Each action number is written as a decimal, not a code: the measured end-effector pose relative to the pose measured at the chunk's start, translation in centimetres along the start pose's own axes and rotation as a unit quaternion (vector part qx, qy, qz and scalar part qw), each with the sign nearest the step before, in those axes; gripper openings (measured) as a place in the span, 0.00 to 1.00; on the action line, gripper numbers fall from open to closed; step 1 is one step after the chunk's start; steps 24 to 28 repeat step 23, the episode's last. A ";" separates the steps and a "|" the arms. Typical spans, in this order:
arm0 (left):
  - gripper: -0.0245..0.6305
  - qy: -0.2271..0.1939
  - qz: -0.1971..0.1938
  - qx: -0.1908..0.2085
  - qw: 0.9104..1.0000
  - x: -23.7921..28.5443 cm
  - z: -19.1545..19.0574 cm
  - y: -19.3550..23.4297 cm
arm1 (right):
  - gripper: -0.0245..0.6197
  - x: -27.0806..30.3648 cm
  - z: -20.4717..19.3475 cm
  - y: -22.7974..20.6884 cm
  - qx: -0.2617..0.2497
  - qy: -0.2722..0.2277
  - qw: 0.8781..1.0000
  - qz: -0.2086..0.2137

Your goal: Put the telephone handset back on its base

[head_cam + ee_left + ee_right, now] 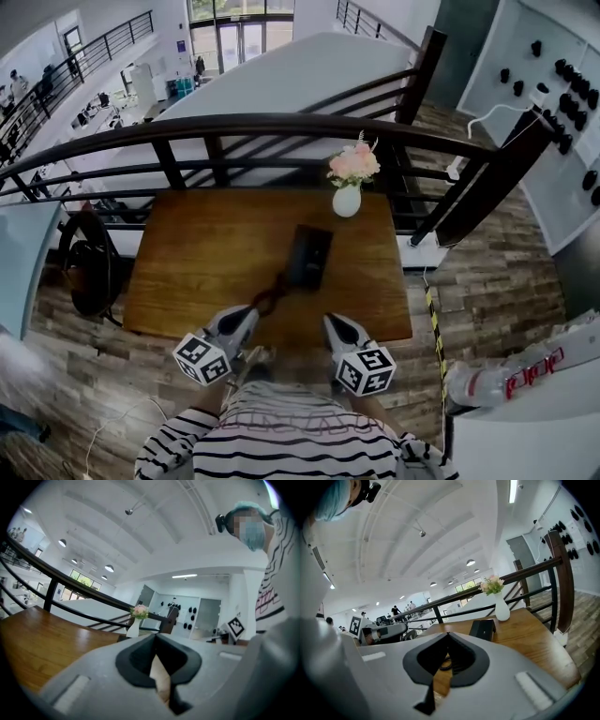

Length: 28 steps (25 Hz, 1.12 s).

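Note:
The black telephone (309, 255) lies near the middle of the wooden table (197, 253), and its coiled cord (270, 298) trails toward the front edge. In this view the phone reads as one dark block, so I cannot tell whether the handset sits on the base. My left gripper (249, 313) hovers by the cord's near end, jaws shut with nothing between them. My right gripper (331, 322) hangs beside it over the front edge and also looks shut and empty. In the right gripper view the phone (483, 630) lies ahead of my right gripper (447, 634), with the cord (446, 662) below. In the left gripper view my left gripper (155, 637) shows closed pads.
A white vase of pink flowers (347, 192) stands at the table's far edge, just behind the phone. A dark railing (281, 127) runs behind the table. A black bag (89, 262) hangs at the left. The person's striped sleeve (281, 441) is at the bottom.

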<state>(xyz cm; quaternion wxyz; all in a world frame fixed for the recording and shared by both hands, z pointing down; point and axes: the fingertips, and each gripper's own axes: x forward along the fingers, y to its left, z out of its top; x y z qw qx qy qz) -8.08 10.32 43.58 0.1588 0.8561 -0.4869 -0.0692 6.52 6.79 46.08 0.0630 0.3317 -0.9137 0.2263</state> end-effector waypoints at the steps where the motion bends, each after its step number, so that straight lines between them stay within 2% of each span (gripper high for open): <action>1: 0.04 -0.001 0.001 0.000 1.000 -0.1 -0.1 -0.2 | 0.04 -0.3 -0.1 -0.1 0.000 0.000 1.000 -0.002; 15: 0.04 0.009 0.000 -0.001 1.000 0.4 -2.0 -3.2 | 0.04 -3.3 -1.9 -1.5 0.006 0.009 1.000 -0.017; 23: 0.04 0.021 0.000 -0.022 1.000 2.4 0.0 0.5 | 0.04 0.4 0.5 -2.1 0.014 0.021 0.999 -0.027; 28: 0.04 0.021 0.000 -0.022 1.000 2.4 0.0 0.5 | 0.04 0.4 0.5 -2.1 0.014 0.021 0.999 -0.027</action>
